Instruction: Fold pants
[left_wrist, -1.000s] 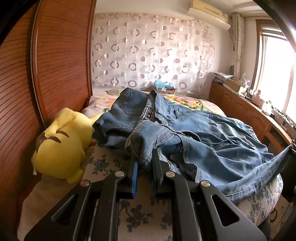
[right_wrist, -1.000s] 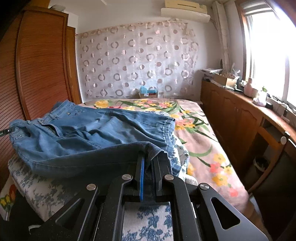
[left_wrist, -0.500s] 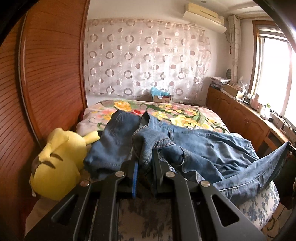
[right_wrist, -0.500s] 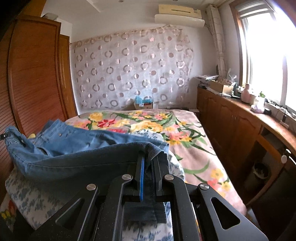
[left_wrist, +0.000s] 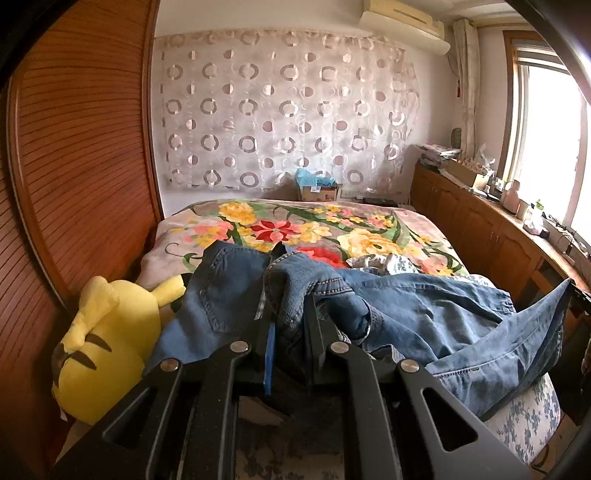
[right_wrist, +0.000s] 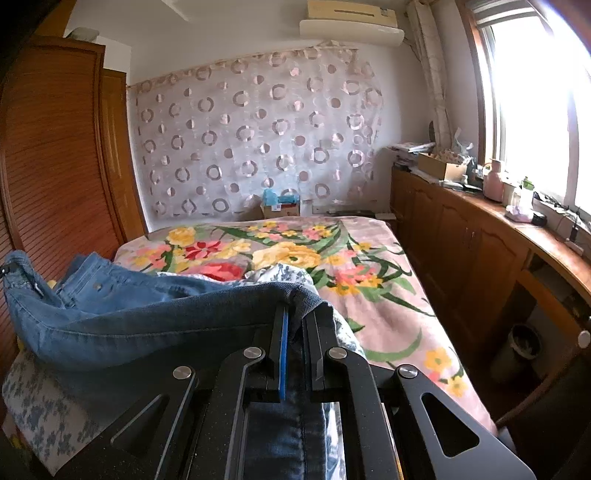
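Note:
A pair of blue denim pants hangs between my two grippers above the near end of the bed. My left gripper is shut on a bunched fold of the pants at the waistband, with a back pocket drooping to its left. My right gripper is shut on a hem of the pants, and the cloth stretches away to the left, where its far end is held up at the picture's edge. Loose denim hangs down behind the right jaws.
A yellow plush toy lies at the left by the wooden wardrobe. The floral bedspread covers the bed beyond; a blue-flowered white cover lies under the pants. A cardboard box stands at the bed's far end. Wooden cabinets with clutter line the right wall.
Both grippers have pulled back toward the near end and risen, drawing the pants with them. More of the floral bedspread shows beyond the denim, and the cloth is more bunched.

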